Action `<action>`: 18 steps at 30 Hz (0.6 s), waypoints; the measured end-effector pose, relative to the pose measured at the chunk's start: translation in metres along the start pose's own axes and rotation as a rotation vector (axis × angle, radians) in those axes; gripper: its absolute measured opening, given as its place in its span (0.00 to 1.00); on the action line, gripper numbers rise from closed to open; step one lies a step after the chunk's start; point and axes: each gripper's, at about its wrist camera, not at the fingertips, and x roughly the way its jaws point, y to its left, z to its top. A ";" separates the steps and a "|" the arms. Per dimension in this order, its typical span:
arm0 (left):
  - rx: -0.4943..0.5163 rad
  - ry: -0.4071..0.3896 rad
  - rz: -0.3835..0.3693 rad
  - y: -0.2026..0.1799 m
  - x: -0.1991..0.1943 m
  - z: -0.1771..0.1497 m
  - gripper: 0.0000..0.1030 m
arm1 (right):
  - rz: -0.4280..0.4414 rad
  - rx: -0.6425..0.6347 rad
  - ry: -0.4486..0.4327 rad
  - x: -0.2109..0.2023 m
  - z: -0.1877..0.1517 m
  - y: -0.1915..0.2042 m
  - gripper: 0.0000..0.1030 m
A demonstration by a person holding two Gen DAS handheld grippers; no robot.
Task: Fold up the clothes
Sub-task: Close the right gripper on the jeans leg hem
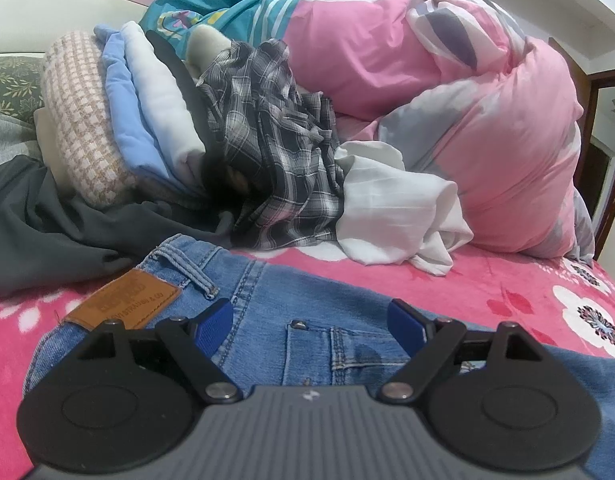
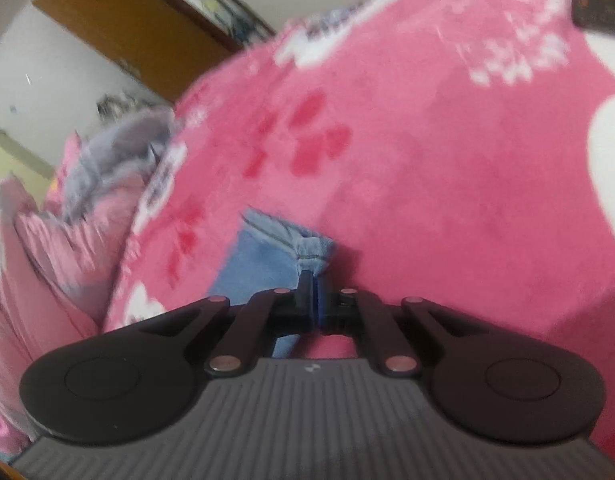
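Note:
Blue jeans lie flat on the pink flowered blanket, waistband and brown leather patch toward the left. My left gripper hovers just over the back pocket area, open, its blue pads wide apart with nothing between them. In the right wrist view, my right gripper is shut on the hem end of a jeans leg, which lies on the same pink blanket. That view is blurred.
Behind the jeans sits a heap of clothes: a plaid shirt, a white garment, a dark grey garment, and a folded stack. A bulky pink duvet fills the right. A door shows beyond the bed.

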 end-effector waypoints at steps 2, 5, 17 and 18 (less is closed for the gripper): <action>0.000 0.001 0.000 0.000 0.000 0.000 0.83 | 0.004 0.014 -0.025 -0.008 0.000 -0.003 0.05; -0.006 0.002 -0.004 0.001 0.000 0.001 0.83 | -0.040 -0.013 -0.146 -0.038 0.001 0.003 0.07; 0.000 -0.025 0.008 -0.001 -0.001 -0.003 0.83 | 0.399 -0.620 0.403 -0.014 -0.142 0.206 0.12; 0.000 -0.032 0.005 -0.001 -0.002 -0.004 0.83 | 0.426 -0.674 0.464 -0.003 -0.163 0.224 0.12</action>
